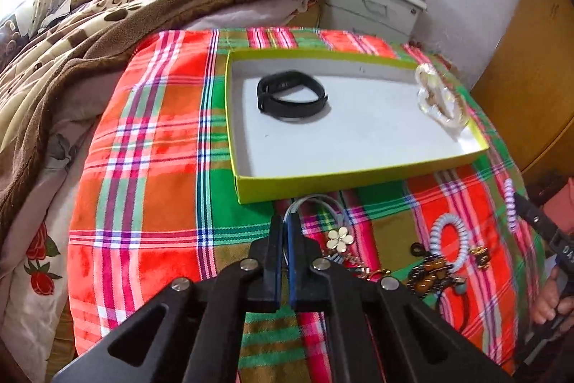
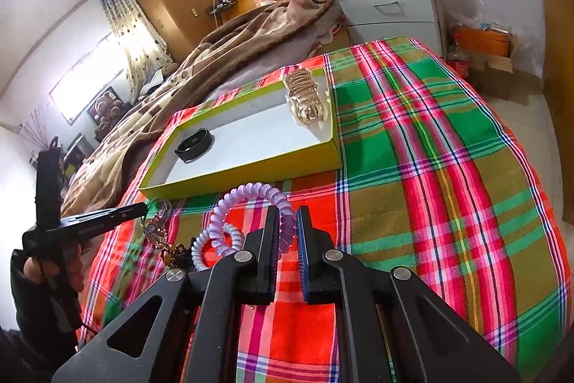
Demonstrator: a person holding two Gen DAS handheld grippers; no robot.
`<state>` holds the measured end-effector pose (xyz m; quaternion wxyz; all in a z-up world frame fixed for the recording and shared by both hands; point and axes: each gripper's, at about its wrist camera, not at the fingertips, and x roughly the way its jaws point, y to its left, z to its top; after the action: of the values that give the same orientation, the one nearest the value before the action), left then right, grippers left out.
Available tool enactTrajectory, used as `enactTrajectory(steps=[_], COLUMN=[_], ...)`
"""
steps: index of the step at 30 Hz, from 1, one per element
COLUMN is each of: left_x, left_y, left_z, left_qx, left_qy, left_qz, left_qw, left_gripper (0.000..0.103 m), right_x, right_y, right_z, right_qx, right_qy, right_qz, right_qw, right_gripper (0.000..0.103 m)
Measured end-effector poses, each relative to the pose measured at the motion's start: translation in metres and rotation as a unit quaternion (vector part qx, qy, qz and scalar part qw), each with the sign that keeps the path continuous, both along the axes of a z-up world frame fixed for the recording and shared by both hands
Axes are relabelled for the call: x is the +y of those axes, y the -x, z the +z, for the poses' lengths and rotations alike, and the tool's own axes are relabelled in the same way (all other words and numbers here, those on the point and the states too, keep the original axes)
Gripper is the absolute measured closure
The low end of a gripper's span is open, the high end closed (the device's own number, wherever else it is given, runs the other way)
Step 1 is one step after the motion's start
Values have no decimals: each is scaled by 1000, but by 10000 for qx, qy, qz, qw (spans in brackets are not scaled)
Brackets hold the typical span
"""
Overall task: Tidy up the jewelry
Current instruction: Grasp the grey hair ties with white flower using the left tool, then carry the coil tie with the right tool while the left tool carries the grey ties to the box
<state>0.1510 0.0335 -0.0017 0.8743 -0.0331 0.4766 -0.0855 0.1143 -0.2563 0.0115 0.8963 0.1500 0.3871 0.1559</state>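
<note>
Purple coil bracelet [image 2: 251, 203] pinched in right gripper [image 2: 287, 221]; left gripper [image 1: 286, 225] clamps a thin loop [image 1: 315, 201].

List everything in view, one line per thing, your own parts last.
box: one, yellow-green, white inside, on the plaid cloth
black band: one, black, in the box, left part
clear hair clip: one, pale gold, in the box by its right wall
purple coil tie: one, lilac, pinched in the right gripper
white coil tie: one, pale blue-white, on the cloth
flower charm: one, cream
plaid cloth: one, red-green
blanket: one, brown
nightstand: one, grey
left gripper: shut on thin grey loop
right gripper: black, closed
</note>
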Motion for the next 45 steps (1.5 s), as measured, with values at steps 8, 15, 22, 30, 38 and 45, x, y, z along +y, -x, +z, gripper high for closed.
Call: enactTrajectory(steps=[8, 15, 22, 30, 38, 45], left_x=[7, 13, 11, 10, 14, 16], left_y=[7, 13, 15, 17, 6, -20], left_z=[14, 27, 48, 65, 72, 73], left_qx=[-170, -301, -554, -786, -823, -819], left_qy=[224, 469, 642, 774, 850, 870], left_qz=[58, 33, -34, -186, -133, -103], left_qw=[9996, 9984, 9964, 9937, 9929, 9928], left_gripper=[101, 101, 101, 101, 101, 101], right_x=[4, 6, 15, 23, 35, 53], right_y=[3, 2, -4, -10, -35, -72], right_z=[8, 14, 25, 36, 44, 45], right_qx=[-108, -183, -298, -451, -471, -409], right_qy=[26, 12, 84, 106, 330, 597], right_qz=[11, 10, 66, 112, 152, 238], right_qw=[9999, 9998, 9995, 9989, 9982, 9971], right_gripper=[93, 93, 93, 93, 93, 93])
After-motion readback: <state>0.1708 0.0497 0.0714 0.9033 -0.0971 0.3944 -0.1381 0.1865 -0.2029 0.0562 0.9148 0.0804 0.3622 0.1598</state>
